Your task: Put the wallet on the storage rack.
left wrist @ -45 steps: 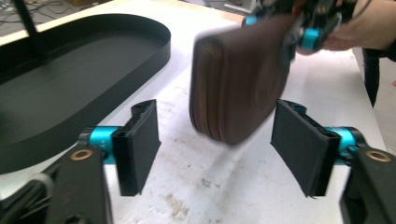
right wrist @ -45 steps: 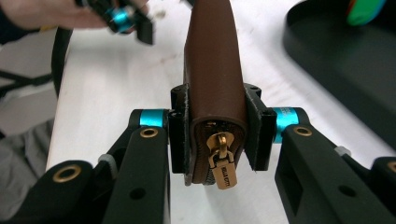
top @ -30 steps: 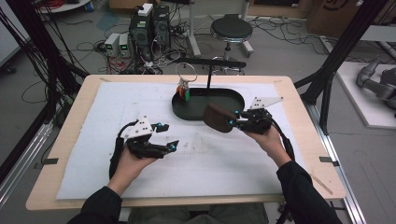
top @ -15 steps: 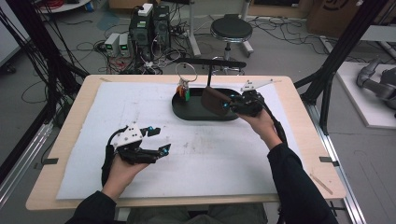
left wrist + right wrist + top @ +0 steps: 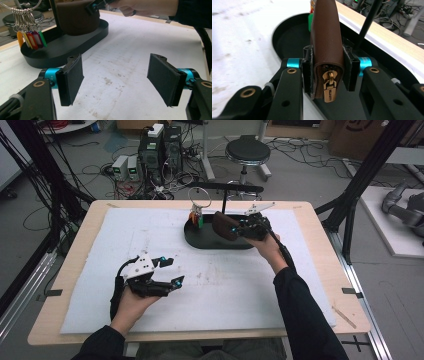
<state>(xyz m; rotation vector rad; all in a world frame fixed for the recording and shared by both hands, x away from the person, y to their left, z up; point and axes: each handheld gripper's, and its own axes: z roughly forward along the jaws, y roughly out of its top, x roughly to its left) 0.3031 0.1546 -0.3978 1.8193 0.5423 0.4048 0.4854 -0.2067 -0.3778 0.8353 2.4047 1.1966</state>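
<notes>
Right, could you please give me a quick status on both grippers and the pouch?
Right gripper shut on brown pouch, over the black tray. Left gripper open, empty, low over the mat. Key ring hangs at the tray's left end, beside the pouch.

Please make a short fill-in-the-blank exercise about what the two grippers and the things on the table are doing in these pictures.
1. The right gripper is shut on a brown zippered ____.
2. The pouch's zipper pull is ____ in colour.
3. The pouch is held above the black oval ____.
4. The left gripper has its jaws ____, with nothing between them.

Missing words: pouch; gold; tray; open
</notes>
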